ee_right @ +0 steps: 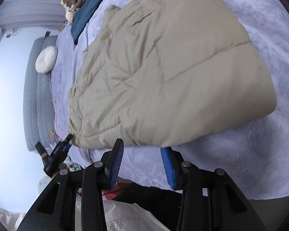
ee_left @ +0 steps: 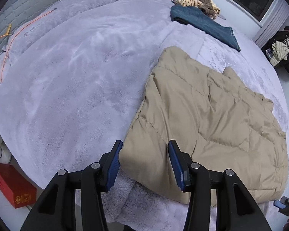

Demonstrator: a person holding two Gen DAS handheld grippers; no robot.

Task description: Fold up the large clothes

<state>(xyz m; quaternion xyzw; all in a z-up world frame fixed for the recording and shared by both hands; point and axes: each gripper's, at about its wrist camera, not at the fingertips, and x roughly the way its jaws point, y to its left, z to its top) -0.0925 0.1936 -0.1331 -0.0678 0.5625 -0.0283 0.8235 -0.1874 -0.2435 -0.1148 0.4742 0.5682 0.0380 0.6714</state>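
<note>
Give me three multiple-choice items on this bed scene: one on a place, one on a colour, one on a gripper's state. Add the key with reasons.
1. Where does the folded blue denim garment lie?
A. On the floor
B. On the bed beyond the padded coat
C. On the red box

2. What colour is the padded coat?
A. Tan
B. Black
C. Green

3. How do the left gripper's jaws stand?
A. Clamped on the round cushion
C. Shut with nothing between
B. Apart, pads clear of the coat's corner

Key: 1 B, it rests on the lilac blanket past the coat; 2 A, its quilted fabric is tan in both views; 3 B, a gap shows beside each pad.
</note>
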